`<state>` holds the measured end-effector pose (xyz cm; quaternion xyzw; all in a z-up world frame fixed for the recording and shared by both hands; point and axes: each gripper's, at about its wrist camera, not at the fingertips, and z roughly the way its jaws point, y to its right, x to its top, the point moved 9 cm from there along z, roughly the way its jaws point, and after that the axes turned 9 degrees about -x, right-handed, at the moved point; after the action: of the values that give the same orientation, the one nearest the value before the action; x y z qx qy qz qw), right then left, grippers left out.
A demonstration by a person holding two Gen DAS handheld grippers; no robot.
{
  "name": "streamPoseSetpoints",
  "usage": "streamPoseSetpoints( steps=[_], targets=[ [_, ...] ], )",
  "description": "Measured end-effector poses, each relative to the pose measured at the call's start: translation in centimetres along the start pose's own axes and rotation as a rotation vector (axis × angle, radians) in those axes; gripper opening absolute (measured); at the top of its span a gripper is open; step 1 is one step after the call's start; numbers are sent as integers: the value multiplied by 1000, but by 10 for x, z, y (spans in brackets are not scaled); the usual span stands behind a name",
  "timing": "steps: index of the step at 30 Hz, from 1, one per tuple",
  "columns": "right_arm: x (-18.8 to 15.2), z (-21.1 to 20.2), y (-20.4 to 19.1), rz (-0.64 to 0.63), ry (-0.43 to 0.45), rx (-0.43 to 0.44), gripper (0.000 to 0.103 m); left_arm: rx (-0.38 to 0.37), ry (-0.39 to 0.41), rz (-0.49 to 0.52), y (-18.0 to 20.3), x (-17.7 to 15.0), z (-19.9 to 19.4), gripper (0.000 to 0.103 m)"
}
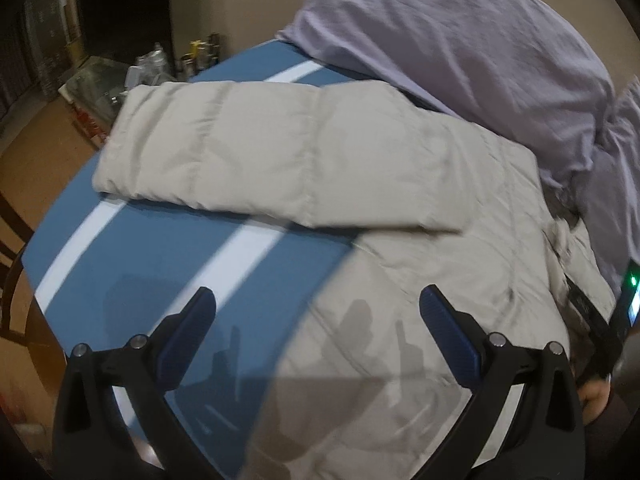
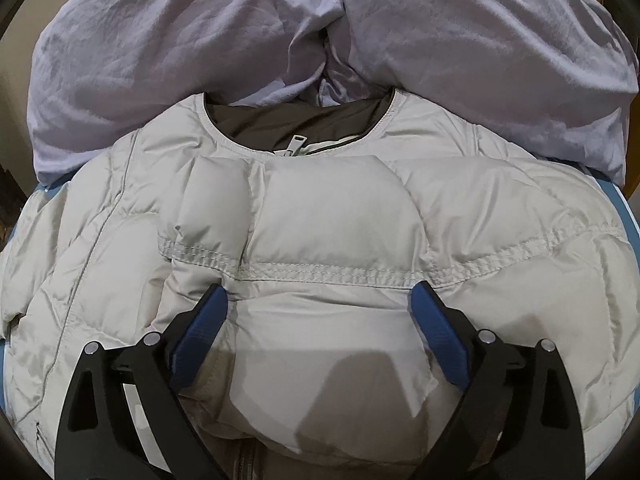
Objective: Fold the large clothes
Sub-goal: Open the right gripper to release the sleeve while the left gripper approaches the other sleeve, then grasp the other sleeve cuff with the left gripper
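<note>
Puffer jacket (image 2: 320, 232), pale beige and quilted, is lying spread out flat on the blue worktop (image 1: 132, 264) with the white stripes. Its neckline points toward a big rumpled lilac sheet (image 2: 160, 60) bunched up at the far side, and you can see the grey lining and the zipper pull (image 2: 295, 145) at the collar. One sleeve (image 1: 248, 152) sticks straight out to the side across the blue surface, lying flat. In the right wrist view the other sleeve looks folded in over the chest, with its stitched cuff seam (image 2: 328, 272) running across just beyond the fingertips.

Right tongs (image 2: 318, 300) are spread wide apart, sitting low over that folded-in sleeve with fabric bulging up between the jaws, but the blue pads aren't pressing on it. Left tongs (image 1: 316, 304) are wide apart too, nothing between them, hanging over the edge of the jacket body where it meets the worktop. Left view is a bit blurry.
</note>
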<state>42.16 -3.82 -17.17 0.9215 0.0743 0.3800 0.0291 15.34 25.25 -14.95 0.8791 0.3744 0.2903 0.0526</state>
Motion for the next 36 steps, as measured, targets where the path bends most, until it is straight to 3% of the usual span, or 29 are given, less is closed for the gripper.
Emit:
streamPoseSetpoints(
  steps=[4,13,20,33,36],
  targets=[
    [0,0,0,2,4,4,96,22,20,-19,-21,16,1,101],
    [1,-1,-1,4,9,5,96,148,77,-77,-101,71,6,101],
    [0,-3,-1,4,8,4,96,215,29,-192,-165,87,29,101],
    [1,-2,-2,6,8,2,96,221,40,-187,-173,88,41,100],
    [1,-2,-2,6,8,2,96,209,49,-179,-170,89,41,93]
  ],
)
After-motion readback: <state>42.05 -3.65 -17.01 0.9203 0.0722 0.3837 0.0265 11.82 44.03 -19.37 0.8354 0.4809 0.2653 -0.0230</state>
